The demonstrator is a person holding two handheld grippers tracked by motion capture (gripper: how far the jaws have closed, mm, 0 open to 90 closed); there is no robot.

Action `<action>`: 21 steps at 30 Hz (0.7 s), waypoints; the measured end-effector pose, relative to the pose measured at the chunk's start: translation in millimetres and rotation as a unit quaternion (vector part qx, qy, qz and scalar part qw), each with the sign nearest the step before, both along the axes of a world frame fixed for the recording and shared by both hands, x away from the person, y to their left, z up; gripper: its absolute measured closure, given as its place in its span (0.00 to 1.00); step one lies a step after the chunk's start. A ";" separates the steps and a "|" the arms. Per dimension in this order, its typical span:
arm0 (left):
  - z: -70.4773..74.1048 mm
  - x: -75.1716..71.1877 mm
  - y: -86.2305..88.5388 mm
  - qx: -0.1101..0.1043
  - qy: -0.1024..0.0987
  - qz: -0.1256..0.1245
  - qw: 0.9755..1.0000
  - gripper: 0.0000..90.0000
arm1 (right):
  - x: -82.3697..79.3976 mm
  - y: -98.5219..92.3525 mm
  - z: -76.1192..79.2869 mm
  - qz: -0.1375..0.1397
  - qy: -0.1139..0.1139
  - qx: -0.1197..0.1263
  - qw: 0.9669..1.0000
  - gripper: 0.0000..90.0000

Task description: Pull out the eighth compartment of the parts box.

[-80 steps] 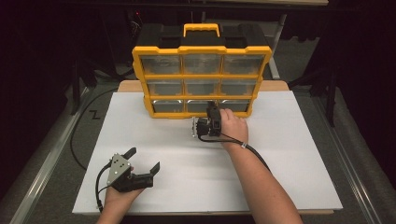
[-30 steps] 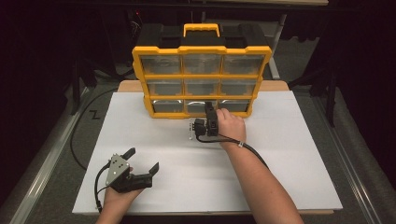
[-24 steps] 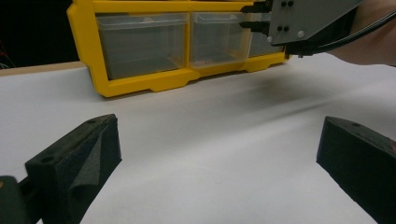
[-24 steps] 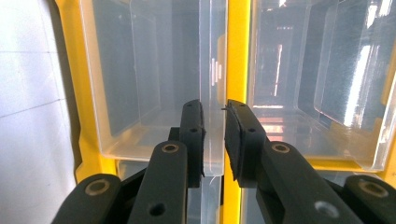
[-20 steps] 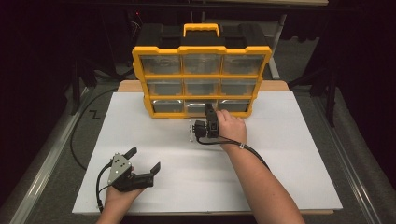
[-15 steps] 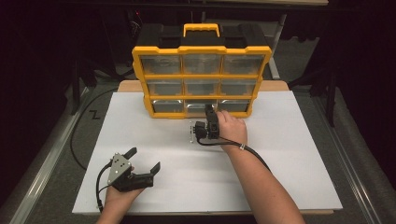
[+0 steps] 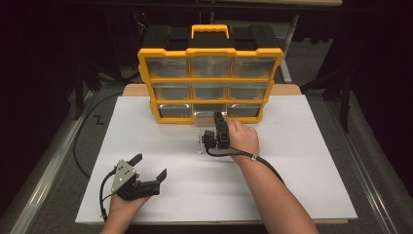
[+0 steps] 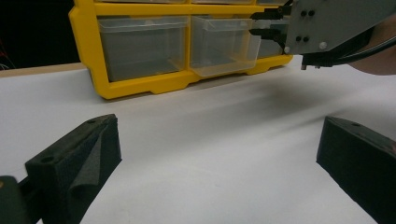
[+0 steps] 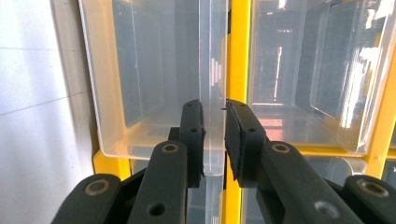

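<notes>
At the foot of the yellow organiser (image 7: 210,73), the right gripper (image 7: 218,127) has its jaws clamped on the front lip of the clear bottom-middle drawer (image 9: 154,79); the right gripper view alone shows that pinch; the left gripper view shows the drawer drawn partly out, long axis pointing toward the person; the left gripper (image 7: 148,168) rests open-jawed on the white worktop (image 7: 292,161).
</notes>
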State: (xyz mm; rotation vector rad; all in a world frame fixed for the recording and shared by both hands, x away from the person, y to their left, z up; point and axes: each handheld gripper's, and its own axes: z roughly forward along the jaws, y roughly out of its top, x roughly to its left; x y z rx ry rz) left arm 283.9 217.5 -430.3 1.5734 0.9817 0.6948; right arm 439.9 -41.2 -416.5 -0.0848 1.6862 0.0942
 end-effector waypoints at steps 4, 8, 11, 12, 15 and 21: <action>-0.6 -0.6 0.4 0.000 0.001 0.001 1.000 0.00 | -3.5 -0.6 -0.2 0.000 0.001 0.004 1.000 0.88; 0.0 -1.1 1.8 0.002 0.001 0.001 1.000 0.00 | -7.7 -1.7 -0.4 0.002 0.001 0.004 1.000 0.88; 0.7 -1.9 1.8 0.001 -0.001 0.000 1.000 0.00 | -10.5 -2.4 -1.1 0.001 0.001 0.009 1.000 0.88; 0.7 -2.0 1.8 0.001 -0.001 0.000 1.000 0.00 | -11.3 -2.6 -0.9 0.003 0.000 0.006 1.000 0.88; 0.5 -2.0 1.1 -0.003 -0.003 0.000 1.000 0.00 | -14.2 -3.0 -0.7 0.003 0.001 0.006 1.000 0.88; 0.6 -2.6 2.6 0.000 -0.001 -0.001 1.000 0.00 | -19.5 -4.0 -0.5 0.006 0.001 0.003 1.000 0.88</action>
